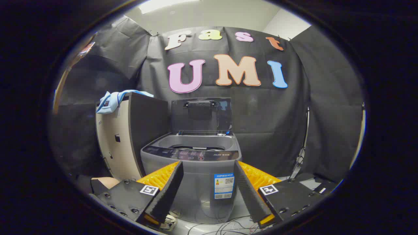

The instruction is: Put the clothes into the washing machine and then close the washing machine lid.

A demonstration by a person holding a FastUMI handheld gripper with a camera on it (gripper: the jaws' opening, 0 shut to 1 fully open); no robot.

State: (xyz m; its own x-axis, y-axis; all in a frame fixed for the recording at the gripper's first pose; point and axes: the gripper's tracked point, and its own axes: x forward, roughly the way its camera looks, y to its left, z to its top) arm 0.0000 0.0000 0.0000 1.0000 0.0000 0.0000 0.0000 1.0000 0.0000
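A grey top-loading washing machine stands straight ahead, beyond my fingers. Its dark lid is raised upright at the back, so the tub opening is uncovered. A light blue garment lies draped over the top of a tall cabinet just left of the machine. My gripper is open, its fingers spread wide with nothing between them, and it hangs in front of the machine's control panel at some distance.
Black cloth walls close the booth behind and on both sides. Loose cables lie on the floor in front of the machine. A stand leg rises at the right of the machine.
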